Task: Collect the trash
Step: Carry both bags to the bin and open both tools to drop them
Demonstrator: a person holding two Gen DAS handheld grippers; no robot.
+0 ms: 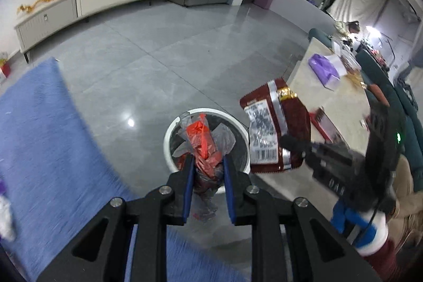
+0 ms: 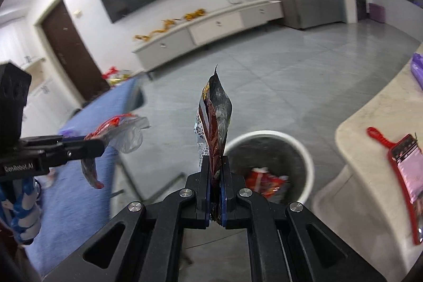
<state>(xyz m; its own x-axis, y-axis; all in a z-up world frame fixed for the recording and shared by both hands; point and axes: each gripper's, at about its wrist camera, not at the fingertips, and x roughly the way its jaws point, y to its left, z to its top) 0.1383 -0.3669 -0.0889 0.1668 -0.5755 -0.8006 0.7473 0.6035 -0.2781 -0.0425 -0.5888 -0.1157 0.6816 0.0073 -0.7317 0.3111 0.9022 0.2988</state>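
1. Between my left gripper's [image 1: 207, 163] jaws I held a crumpled wad [image 1: 203, 147] of red and clear plastic film. The jaws stood fairly narrow, the blue pads pressed into its sides. In the right wrist view the wad [image 2: 116, 130] drooped from the tips, one tail hanging below them.

2. I judged the wad very light, soft and springy. It would squash rather than resist, and a loose fold could slip out, so the bunched middle was the place to pinch, not a trailing tail.

3. My right gripper [image 2: 216, 165] had its jaws nearly together on the lower edge of a dark red snack bag [image 2: 214, 120], which stood up edge-on ahead of the tips. From the left wrist view its back face [image 1: 275, 131] showed a white label and barcode.

4. The bag looked light, empty and flat, with slick foil. It seemed stiff enough to stand, yet likely to slide in a loose grip. The sealed edge, where I had it, seemed the best hold.

5. Just beyond and below the left tips sat the white bin [image 1: 169, 134], already holding some wrappers. From the right jaws it lay ahead and to the right, bin [image 2: 306, 157].

6. Farther right of both grippers stood a pale table [image 2: 370, 123] bearing a red-handled tool [image 2: 401, 163]. A blue cloth surface [image 1: 47, 128] lay to the left.
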